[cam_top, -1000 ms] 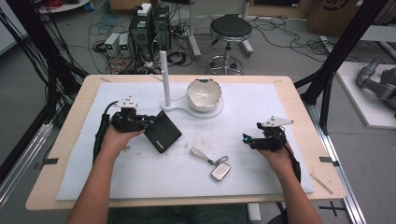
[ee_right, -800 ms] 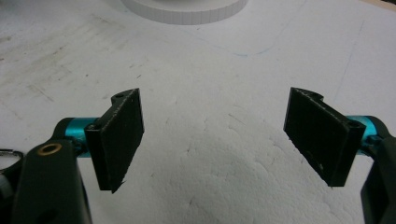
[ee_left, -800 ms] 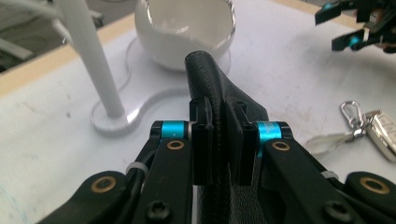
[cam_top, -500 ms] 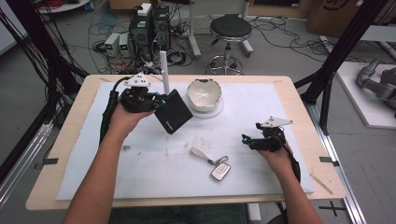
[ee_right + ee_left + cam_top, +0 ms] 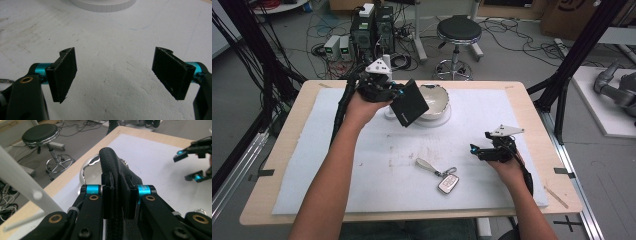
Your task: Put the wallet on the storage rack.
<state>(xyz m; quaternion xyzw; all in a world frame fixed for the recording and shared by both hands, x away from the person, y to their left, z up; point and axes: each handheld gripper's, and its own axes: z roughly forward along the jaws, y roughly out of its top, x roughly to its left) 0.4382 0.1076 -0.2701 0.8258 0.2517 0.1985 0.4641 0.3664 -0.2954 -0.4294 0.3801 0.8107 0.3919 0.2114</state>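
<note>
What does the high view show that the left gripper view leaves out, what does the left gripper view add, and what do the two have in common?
High view alone: the key fob with its strap lying on the white mat, and the person's forearms. Left gripper view alone: the left gripper pads pressed close on the black wallet, its stitched edge and grain plain. Both share: the wallet held up beside the bowl, the open right gripper and the black stool.
</note>
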